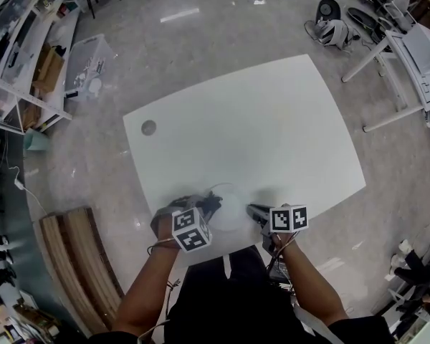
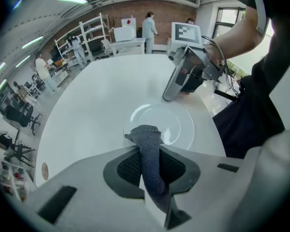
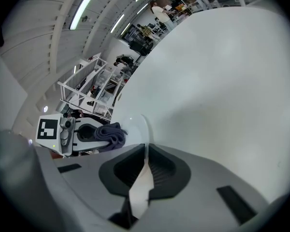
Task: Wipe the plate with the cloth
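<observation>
While the left gripper clamps the cloth, its tip over the plate, right gripper pinching the rim.

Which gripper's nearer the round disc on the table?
Left. The left gripper, holding the cloth, is on the disc's side of the plate; the right gripper clamps the plate's opposite rim.

Your plate lies at the table's near edge, between your grippers: left gripper with the cloth at its left rim, right gripper on its right rim.
</observation>
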Motion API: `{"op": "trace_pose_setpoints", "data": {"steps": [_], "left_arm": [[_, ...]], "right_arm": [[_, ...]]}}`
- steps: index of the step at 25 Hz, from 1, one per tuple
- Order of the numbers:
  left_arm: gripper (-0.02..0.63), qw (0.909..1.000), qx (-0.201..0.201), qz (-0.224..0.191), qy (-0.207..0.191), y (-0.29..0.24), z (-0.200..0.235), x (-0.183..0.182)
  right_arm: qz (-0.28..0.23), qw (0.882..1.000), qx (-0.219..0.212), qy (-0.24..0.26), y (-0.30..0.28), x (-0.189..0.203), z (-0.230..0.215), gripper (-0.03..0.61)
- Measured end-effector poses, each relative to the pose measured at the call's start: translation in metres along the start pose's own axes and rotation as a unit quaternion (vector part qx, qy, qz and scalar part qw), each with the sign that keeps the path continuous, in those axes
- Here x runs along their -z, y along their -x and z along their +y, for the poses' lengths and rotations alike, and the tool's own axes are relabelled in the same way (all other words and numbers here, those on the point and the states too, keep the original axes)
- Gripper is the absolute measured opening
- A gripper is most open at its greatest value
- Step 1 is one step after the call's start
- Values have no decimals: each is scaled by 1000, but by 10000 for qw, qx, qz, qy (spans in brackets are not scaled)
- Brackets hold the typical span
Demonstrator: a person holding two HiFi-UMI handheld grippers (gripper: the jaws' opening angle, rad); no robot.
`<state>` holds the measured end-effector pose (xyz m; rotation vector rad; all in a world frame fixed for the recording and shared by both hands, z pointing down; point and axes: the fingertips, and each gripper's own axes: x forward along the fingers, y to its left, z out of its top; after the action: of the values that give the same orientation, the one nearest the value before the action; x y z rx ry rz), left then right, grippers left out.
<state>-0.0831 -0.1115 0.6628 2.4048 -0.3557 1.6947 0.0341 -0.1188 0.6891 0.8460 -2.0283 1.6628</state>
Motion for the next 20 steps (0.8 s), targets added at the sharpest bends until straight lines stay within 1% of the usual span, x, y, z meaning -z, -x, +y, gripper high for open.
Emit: {"op": "trace_pose_setpoints", "data": {"steps": [3,6,11,15,20], "left_arm": [[54,10000,73,-1,-53,7,-17,7],[54,9997,219,-75,-93,8,-43,7],[54,9983,472,-222,-247,-1,-77,-17],[54,9974,527,-302,-385,-15,-77,-40],[54,9969,477,-302,-545,-29,-58,-65]], "right_arm": [[-27,10000,43,-27,-2,0,1,21],[-69,9999,49,-57,-3,0,2,21],[-111,9999,54,-69,-3,1,2,21],[-103,9999,47,-47,-4,2,2,21],[-63,10000,34,14,-1,2,-1,21]]}}
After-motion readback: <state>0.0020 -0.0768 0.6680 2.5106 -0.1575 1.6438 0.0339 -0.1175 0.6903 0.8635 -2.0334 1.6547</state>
